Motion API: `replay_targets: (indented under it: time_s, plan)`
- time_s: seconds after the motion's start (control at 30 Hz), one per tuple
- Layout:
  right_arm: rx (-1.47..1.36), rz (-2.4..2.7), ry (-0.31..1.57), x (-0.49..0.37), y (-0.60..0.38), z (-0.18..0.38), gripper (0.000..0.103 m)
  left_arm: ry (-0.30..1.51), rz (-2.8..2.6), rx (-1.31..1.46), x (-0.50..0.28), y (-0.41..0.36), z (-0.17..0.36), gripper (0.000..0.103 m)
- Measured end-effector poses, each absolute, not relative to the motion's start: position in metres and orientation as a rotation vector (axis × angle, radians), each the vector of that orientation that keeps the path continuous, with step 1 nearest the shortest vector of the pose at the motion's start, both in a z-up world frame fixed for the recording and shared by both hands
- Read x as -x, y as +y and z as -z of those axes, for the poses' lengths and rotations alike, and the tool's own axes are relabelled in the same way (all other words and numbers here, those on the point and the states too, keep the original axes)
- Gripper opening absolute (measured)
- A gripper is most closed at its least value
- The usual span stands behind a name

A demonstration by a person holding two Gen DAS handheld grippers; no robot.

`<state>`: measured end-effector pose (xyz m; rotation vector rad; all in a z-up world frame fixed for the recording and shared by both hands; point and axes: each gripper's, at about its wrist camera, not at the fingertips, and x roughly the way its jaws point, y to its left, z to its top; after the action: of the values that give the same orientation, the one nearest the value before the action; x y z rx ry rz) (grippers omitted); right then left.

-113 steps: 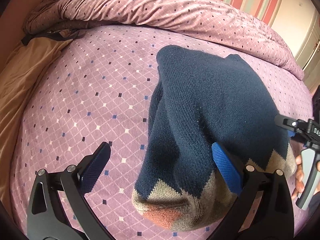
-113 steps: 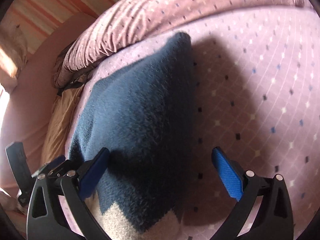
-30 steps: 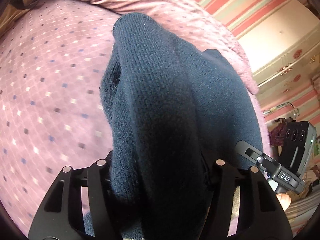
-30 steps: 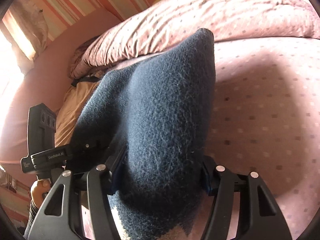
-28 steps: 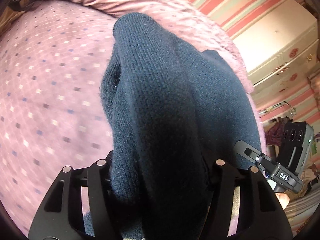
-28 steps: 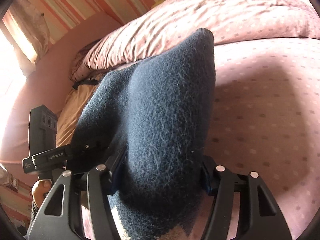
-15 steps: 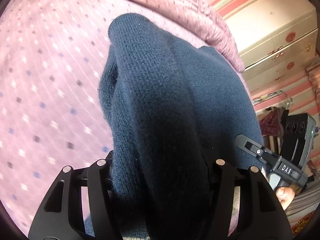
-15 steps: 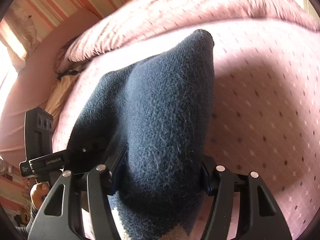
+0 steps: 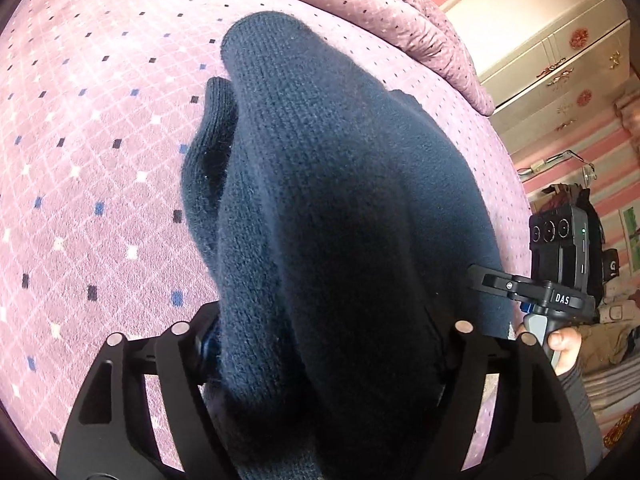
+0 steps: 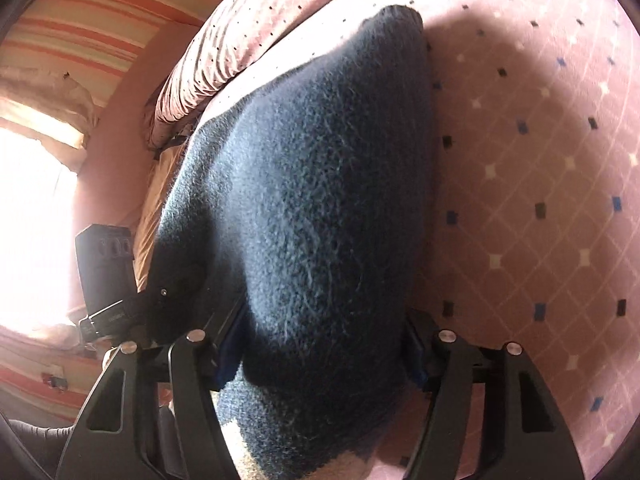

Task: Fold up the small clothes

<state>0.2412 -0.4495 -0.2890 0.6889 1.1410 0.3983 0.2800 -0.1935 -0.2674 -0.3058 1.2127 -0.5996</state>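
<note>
One navy knit sweater, bunched thick, on one bed with a pink diamond-print cover. Two grippers, one per hand. Left gripper: jaws have just been opening, sweater fills the gap; pads hidden, grip cannot be told. Right gripper: jaws also just widening, blue pads pressed on the sweater's sides. One rolled duvet beyond. One cabinet at right.

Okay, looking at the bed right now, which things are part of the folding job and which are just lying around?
Part of the job:
navy knit garment
left gripper
right gripper
pink patterned bedspread, the folding surface

Just lying about:
bunched quilt
tan cloth
white cabinet
</note>
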Motion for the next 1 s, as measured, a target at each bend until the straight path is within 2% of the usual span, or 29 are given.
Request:
replay_targets:
  time_s: [0.1,0.3,0.33,0.37,0.4,0.67,0.9,1.0]
  plan:
    - [-0.668,-0.366,1.144,-0.241,-0.444,0.286,0.070,1.235,0.572,0.324,-0.289,-0.197,0.271,0.087]
    - [-0.634,-0.269,1.084,-0.215,-0.443,0.257,0.079,1.237,0.552,0.340,-0.291,-0.182,0.258,0.089]
    - [-0.638,-0.257,1.070,-0.208,-0.446,0.253,0.083,1.226,0.549,0.358,-0.290,-0.175,0.252,0.090]
    - [-0.629,-0.225,1.058,-0.202,-0.446,0.248,0.094,1.212,0.546,0.370,-0.288,-0.167,0.246,0.094]
    - [-0.611,-0.183,1.041,-0.195,-0.446,0.243,0.096,1.183,0.528,0.376,-0.286,-0.158,0.235,0.098]
    - [-0.338,0.032,0.838,-0.151,-0.410,0.188,0.099,1.027,0.333,0.088,-0.248,-0.149,0.186,0.100]
    - [-0.074,0.163,0.715,-0.126,-0.369,0.172,0.099,0.970,0.235,-0.170,-0.220,-0.158,0.202,0.100]
    - [-0.051,0.164,0.712,-0.116,-0.365,0.170,0.099,0.936,0.160,-0.277,-0.211,-0.160,0.210,0.100]
